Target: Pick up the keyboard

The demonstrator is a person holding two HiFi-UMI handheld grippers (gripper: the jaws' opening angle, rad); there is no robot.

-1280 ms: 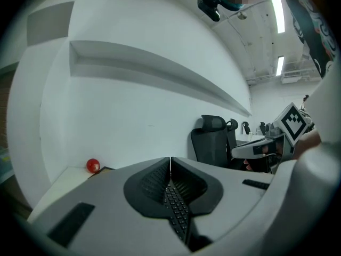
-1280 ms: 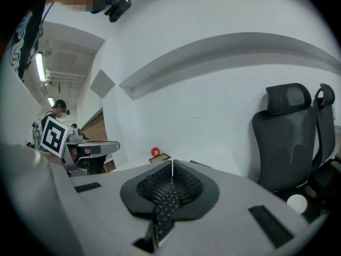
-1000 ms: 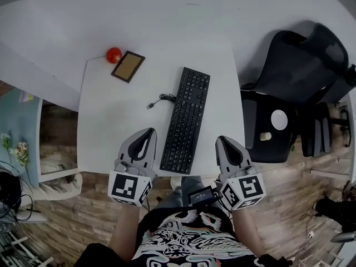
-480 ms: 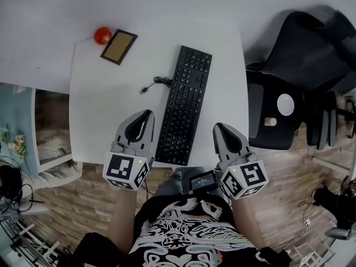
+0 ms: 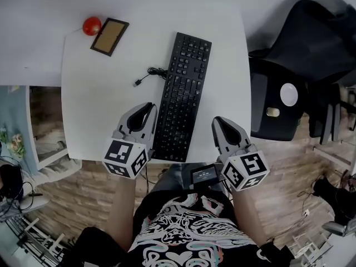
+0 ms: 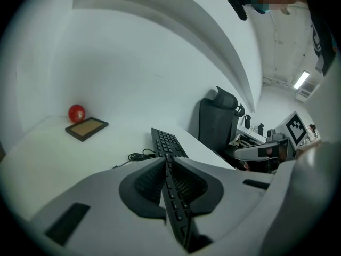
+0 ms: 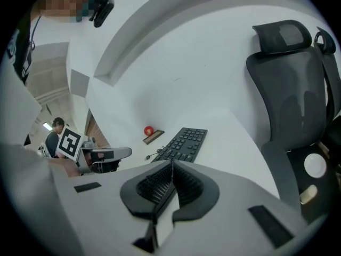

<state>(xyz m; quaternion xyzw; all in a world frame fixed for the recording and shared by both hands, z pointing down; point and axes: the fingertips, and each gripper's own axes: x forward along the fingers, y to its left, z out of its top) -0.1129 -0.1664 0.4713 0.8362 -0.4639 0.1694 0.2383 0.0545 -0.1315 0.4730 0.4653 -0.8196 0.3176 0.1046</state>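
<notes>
A black keyboard (image 5: 182, 95) lies lengthwise on the white table (image 5: 100, 104), its cable (image 5: 151, 74) curling off to the left. My left gripper (image 5: 149, 107) hovers just left of the keyboard's near end, jaws shut with nothing between them. On the other side, my right gripper (image 5: 216, 120) is over the table's front right corner, also shut and empty. In the left gripper view the keyboard (image 6: 168, 145) runs ahead past the shut tips (image 6: 165, 160). The right gripper view has the keyboard (image 7: 184, 143) ahead and to the left of that gripper (image 7: 171, 163).
A red ball (image 5: 91, 25) and a small framed board (image 5: 109, 36) sit at the table's far left corner. A black office chair (image 5: 295, 65) stands right of the table. Brick-pattern floor shows below the table's near edge.
Both grippers have come down and forward toward the table, now flanking the keyboard's near end. The head view has shifted, so the table sits lower left in the picture. Both jaws stayed shut.
</notes>
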